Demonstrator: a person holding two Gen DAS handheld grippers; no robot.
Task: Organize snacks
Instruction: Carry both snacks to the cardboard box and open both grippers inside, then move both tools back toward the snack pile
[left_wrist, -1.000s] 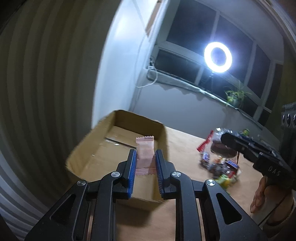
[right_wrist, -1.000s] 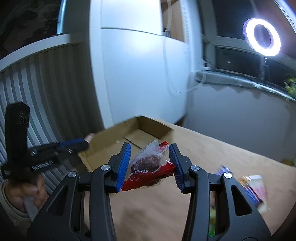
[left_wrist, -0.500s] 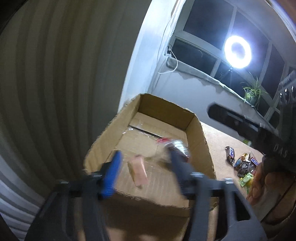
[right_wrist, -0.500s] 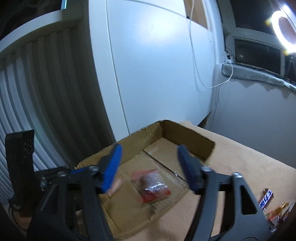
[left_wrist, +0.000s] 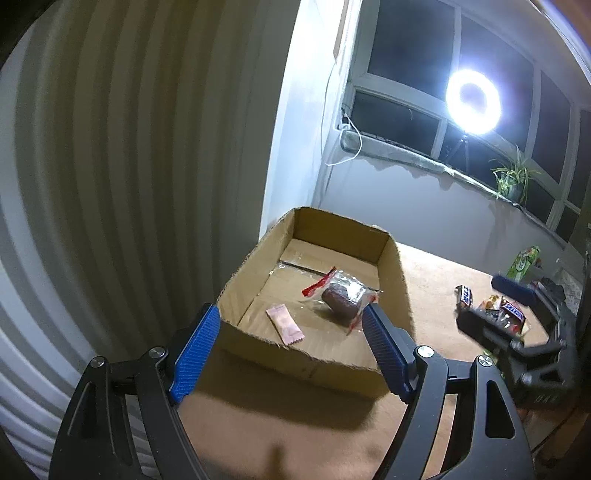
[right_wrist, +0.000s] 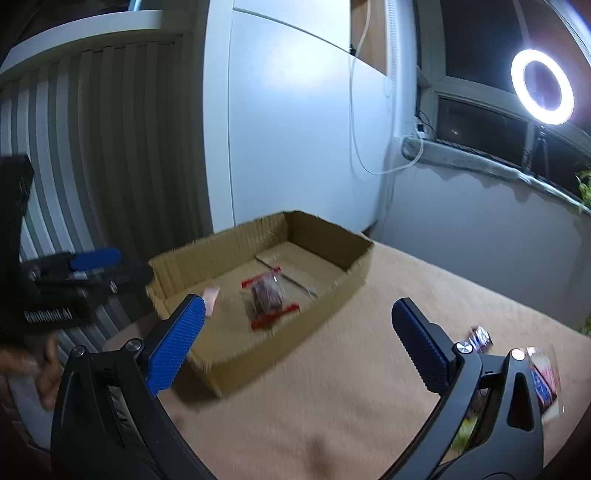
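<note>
Two snacks lie in our cardboard box (left_wrist: 391, 266) at the left end of the table (left_wrist: 436, 280): a small pink wafer packet (left_wrist: 284, 324) flat near the front wall, and just beside it, slightly apart, a clear wrapper with red ends holding a dark cake (left_wrist: 341, 295). The right-hand view shows the same pair, the cake wrapper (right_wrist: 267, 297) mid-floor and the pink packet (right_wrist: 210, 300) partly behind a blue pad. That, by our reckoning, puts the sorting at an early stage: two pieces boxed, a heap of loose snacks (left_wrist: 498, 310) unsorted and well apart from the box on the table's right side. We count at least five wrappers there, among them a dark bar (left_wrist: 464, 295) set a little off from the rest and a green pack (left_wrist: 522, 262) behind, though blur and the other tool hide the true total. Our left gripper (left_wrist: 288, 350) hangs before the box's near wall, jaws spread wide and holding nothing; our right gripper (right_wrist: 301, 347) is likewise wide apart and bare over the tabletop. One box, two tools, one ring light (left_wrist: 472, 101) at the window.
</note>
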